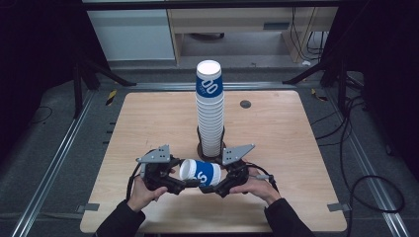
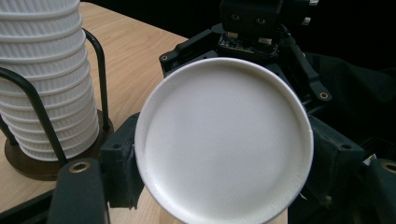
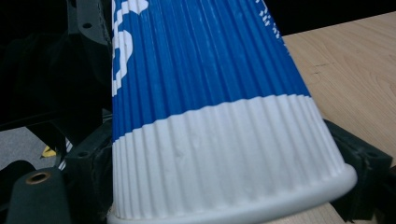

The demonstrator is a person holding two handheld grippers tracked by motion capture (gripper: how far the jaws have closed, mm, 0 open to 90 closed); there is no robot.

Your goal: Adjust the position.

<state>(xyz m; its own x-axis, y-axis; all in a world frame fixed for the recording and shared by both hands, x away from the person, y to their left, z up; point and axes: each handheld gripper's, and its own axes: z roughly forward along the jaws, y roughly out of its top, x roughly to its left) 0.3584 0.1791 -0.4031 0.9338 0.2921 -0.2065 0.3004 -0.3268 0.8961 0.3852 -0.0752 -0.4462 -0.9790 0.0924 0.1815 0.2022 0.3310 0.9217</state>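
A ribbed paper cup (image 1: 200,173), blue with a white band, lies on its side just above the front of the table between my two grippers. My left gripper (image 1: 190,183) is shut on the cup's flat white end (image 2: 224,140), with a jaw on each side of it. My right gripper (image 1: 210,186) is shut on the rolled-rim end (image 3: 224,163), its pads against the white band. Behind them a tall stack of the same cups (image 1: 210,113) stands upside down in a black wire holder (image 1: 211,148). The stack (image 2: 46,70) also appears at the left of the left gripper view.
The wooden table (image 1: 148,123) has bare room left and right of the stack. A small dark disc (image 1: 245,104) sits at the back right. Metal rails and cables run along the floor beside the table. A pale cabinet (image 1: 133,34) stands beyond the far edge.
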